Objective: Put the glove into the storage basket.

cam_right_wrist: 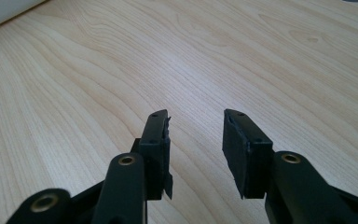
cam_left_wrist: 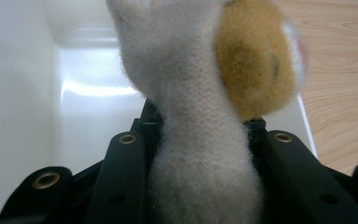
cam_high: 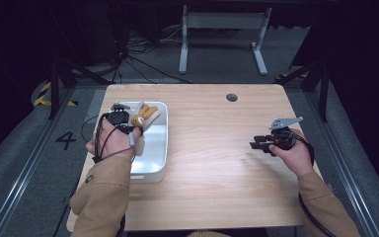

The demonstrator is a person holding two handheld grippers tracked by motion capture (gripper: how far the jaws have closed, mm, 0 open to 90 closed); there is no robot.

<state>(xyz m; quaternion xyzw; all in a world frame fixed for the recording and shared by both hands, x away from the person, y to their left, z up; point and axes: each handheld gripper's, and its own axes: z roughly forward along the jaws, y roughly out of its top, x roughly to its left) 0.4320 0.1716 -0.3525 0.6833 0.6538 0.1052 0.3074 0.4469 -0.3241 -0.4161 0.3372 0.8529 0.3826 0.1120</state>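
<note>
I had the left gripper (cam_high: 128,129) clamped on a plush toy (cam_left_wrist: 200,116) over the white bin (cam_high: 158,163), ready to release, while the right gripper (cam_right_wrist: 196,154) gaped empty.

Between the jaws of the left gripper (cam_left_wrist: 200,154) sits a plush toy (cam_left_wrist: 200,93) of fuzzy, matt knitted cloth, cream with a tawny pile patch to the right of the jaws. Behind and to the left of those jaws the white tray (cam_left_wrist: 23,93) looks like smooth, glossy plastic with a soft sheen. Ahead of the right gripper (cam_right_wrist: 196,140), whose black pads look matt and rubbery with frayed edges, the table (cam_right_wrist: 214,56) is pale wood with fine grain and a satin finish.
</note>
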